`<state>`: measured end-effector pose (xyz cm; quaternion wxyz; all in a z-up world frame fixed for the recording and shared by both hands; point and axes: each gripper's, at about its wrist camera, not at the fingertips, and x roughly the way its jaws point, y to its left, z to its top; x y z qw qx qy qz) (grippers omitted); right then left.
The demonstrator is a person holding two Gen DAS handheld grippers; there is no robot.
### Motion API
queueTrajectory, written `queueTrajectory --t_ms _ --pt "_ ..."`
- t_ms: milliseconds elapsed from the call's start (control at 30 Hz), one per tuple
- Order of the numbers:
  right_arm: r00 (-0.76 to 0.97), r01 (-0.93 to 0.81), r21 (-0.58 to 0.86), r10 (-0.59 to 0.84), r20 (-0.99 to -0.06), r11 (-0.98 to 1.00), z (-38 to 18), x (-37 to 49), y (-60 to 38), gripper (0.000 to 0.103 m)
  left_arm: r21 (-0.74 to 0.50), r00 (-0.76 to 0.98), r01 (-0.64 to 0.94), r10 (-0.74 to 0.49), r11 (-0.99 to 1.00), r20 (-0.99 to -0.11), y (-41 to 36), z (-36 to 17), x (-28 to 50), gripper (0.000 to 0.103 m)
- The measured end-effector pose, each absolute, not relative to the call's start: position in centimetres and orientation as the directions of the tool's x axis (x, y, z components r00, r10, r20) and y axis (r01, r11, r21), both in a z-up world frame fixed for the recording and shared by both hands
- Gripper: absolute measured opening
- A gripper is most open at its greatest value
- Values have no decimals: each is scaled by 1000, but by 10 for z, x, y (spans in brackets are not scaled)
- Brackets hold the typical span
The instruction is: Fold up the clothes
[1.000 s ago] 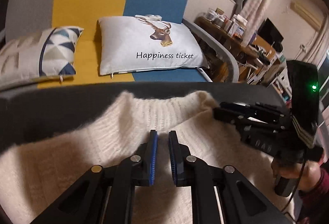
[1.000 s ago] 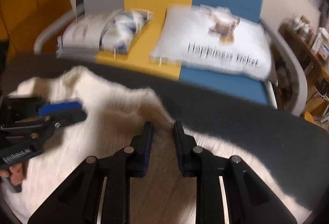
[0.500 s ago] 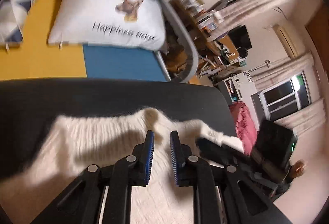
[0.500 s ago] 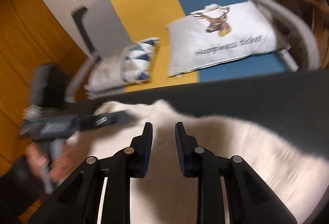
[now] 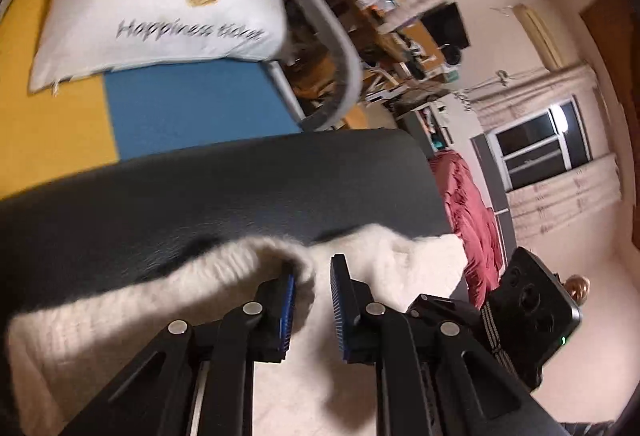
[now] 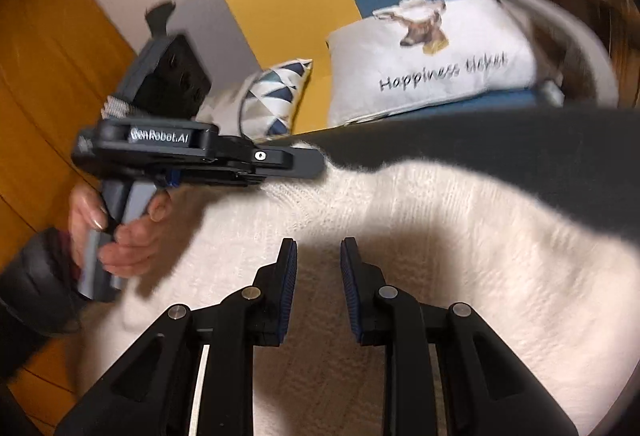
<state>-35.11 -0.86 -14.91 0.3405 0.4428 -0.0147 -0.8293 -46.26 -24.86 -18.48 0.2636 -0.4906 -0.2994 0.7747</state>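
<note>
A fluffy white knit sweater (image 5: 380, 376) lies spread on a dark table (image 5: 200, 188). My left gripper (image 5: 314, 268) is at the sweater's far edge. Its jaws are closing, a curl of the knit edge lies over the left fingertip (image 5: 286, 300) and bulges into the gap, and the right pad stands clear of it. My right gripper (image 6: 318, 248) hovers over the sweater (image 6: 440, 236) with a narrow gap and nothing between its pads. In the right wrist view the left gripper (image 6: 316, 166), held in a hand (image 6: 120, 236), reaches the sweater's far left edge.
Behind the table stands a yellow and blue sofa (image 5: 192, 108) with a white deer pillow (image 5: 160, 4) and a triangle-patterned pillow (image 6: 276, 96). To the right are a red cloth (image 5: 472, 228) and a cluttered desk (image 5: 384, 8).
The left view has swung to the right and the left gripper has reached the sweater's far edge, where knit now curls over one finger. The right view has swung left, towards the left gripper.
</note>
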Motion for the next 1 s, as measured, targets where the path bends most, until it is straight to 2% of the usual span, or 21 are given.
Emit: queueTrajectory --t_ms 33,133,233,333,500,567,633,767,867,1000 --pt "-394 563 272 -543 -741 -780 -146 -349 -13 25 -710 -401 -130 691 -692 -601 -248 -180 -462 5" --pt "-429 582 153 -461 -777 -799 -148 -349 -25 25 -634 -457 -151 622 -758 -635 -245 -168 -461 3" --pt "-422 554 192 -472 -774 -810 -163 -355 -22 25 -558 -468 -133 548 -819 -693 -240 -171 -467 2" --pt "-410 516 295 -535 -739 -804 -169 -358 -9 25 -492 -453 -79 471 -867 -757 -234 -185 -478 2" --pt "-406 513 312 -546 -733 -800 -173 -359 -10 25 -516 -455 -57 482 -855 -749 -241 -184 -477 4" --pt "-408 514 309 -545 -732 -800 -173 -359 -12 25 -568 -455 -37 520 -822 -723 -254 -176 -470 11" --pt "-408 513 315 -550 -729 -799 -174 -360 -11 25 -594 -491 -22 526 -804 -694 -269 -165 -456 13" --pt "-409 513 317 -552 -727 -798 -174 -362 -11 25 -600 -562 39 479 -799 -674 -314 -148 -411 13" --pt "-406 516 321 -557 -725 -794 -172 -363 -11 25 -553 -636 40 406 -832 -657 -335 -139 -360 13" --pt "-312 577 425 -668 -676 -698 -151 -367 -18 26 -540 -653 69 371 -839 -661 -341 -156 -318 13"
